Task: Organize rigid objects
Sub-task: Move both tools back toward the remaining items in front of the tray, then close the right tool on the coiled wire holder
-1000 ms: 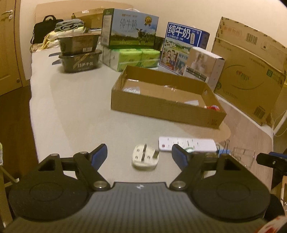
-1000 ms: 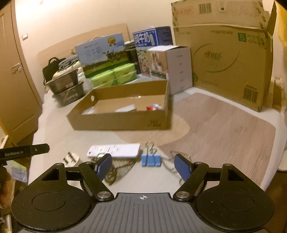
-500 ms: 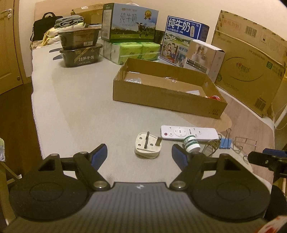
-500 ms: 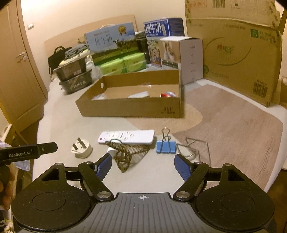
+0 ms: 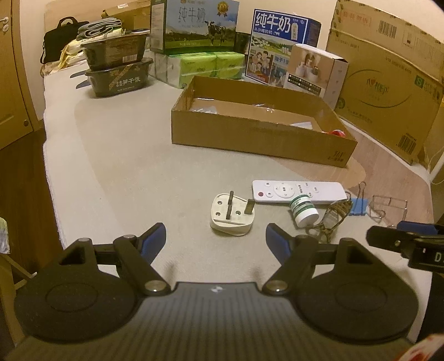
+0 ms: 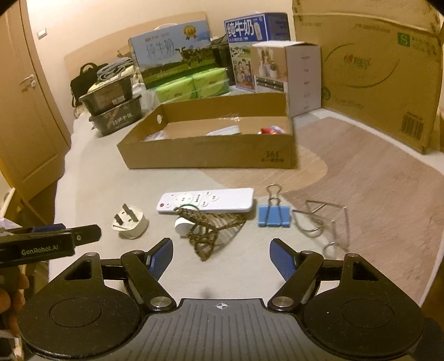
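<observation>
Loose items lie in a row on the grey surface: a white plug (image 5: 231, 214) (image 6: 130, 221) with its pins up, a white remote (image 5: 298, 192) (image 6: 206, 200), a small white bottle with a green label (image 5: 304, 210) (image 6: 183, 224), a brown patterned hair clip (image 5: 331, 215) (image 6: 211, 229), a blue binder clip (image 6: 273, 213) (image 5: 358, 207) and a bent wire holder (image 6: 323, 220) (image 5: 388, 205). My left gripper (image 5: 216, 236) is open, just short of the plug. The right gripper (image 6: 221, 251) is open too, in front of the hair clip. Nothing sits between either pair of fingers.
A shallow open cardboard box (image 5: 260, 138) (image 6: 211, 155) with a few items inside stands behind the row. Milk cartons (image 5: 194, 26), tissue packs (image 5: 199, 68), black food trays (image 5: 119, 69) and a big carton (image 6: 369, 69) line the back. The surface's edge falls off at the left.
Both views have pulled back and tilted so the row of items sits higher and fuller in frame. The bottle and hair clip came into the left view. Nothing was gripped.
</observation>
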`<state>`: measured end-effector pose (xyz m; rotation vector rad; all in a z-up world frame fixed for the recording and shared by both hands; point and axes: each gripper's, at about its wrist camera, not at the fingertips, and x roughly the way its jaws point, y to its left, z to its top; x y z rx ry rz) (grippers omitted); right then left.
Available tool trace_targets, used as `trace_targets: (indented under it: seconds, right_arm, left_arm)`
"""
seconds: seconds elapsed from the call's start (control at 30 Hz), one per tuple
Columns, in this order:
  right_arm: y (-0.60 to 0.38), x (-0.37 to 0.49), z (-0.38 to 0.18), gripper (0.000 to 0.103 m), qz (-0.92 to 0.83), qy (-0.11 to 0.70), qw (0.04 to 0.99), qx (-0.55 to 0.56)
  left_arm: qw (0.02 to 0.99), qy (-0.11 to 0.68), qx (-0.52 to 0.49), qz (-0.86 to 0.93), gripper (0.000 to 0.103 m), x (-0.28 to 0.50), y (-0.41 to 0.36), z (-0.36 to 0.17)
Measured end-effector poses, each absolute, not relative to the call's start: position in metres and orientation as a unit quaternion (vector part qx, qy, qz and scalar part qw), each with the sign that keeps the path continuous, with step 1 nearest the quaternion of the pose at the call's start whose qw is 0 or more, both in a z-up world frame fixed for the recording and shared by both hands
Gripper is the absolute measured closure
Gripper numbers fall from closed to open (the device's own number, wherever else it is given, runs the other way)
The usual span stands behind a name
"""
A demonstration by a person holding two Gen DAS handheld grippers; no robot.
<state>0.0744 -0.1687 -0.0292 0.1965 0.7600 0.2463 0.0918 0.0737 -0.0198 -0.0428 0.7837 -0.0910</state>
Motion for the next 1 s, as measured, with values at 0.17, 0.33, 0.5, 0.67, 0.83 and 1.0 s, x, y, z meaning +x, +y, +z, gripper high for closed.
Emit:
trace_targets:
  seconds: [0.17, 0.33, 0.5, 0.67, 0.83, 1.0]
  right_arm:
    - [-0.155, 0.085, -0.037, 0.027, 0.123, 0.38, 0.91, 0.11]
    - [-0.146, 0.098, -0.041, 0.027, 0.114, 0.386, 0.907, 0.124]
    - [-0.14, 0.11, -0.045, 0.027, 0.103, 0.386, 0.907, 0.133]
    - [-0.138, 0.121, -0.047, 0.027, 0.087, 0.383, 0.909, 0.138]
    - [-0.135, 0.127, -0.052, 0.027, 0.077, 0.386, 0.909, 0.139]
    - [-0.136, 0.127, -0.057, 0.04, 0.067, 0.381, 0.911, 0.142]
  left_arm:
    - [0.922, 0.383, -0.021, -0.048, 0.026, 0.099, 0.076, -0.023]
    - [0.921, 0.385, -0.026, -0.051, 0.026, 0.105, 0.08, -0.029]
    - [0.92, 0.388, -0.032, -0.054, 0.026, 0.111, 0.086, -0.035]
    - [0.919, 0.389, -0.037, -0.054, 0.026, 0.116, 0.093, -0.04]
    - [0.918, 0.391, -0.039, -0.056, 0.026, 0.119, 0.097, -0.044]
    - [0.916, 0.394, -0.037, -0.062, 0.026, 0.121, 0.097, -0.048]
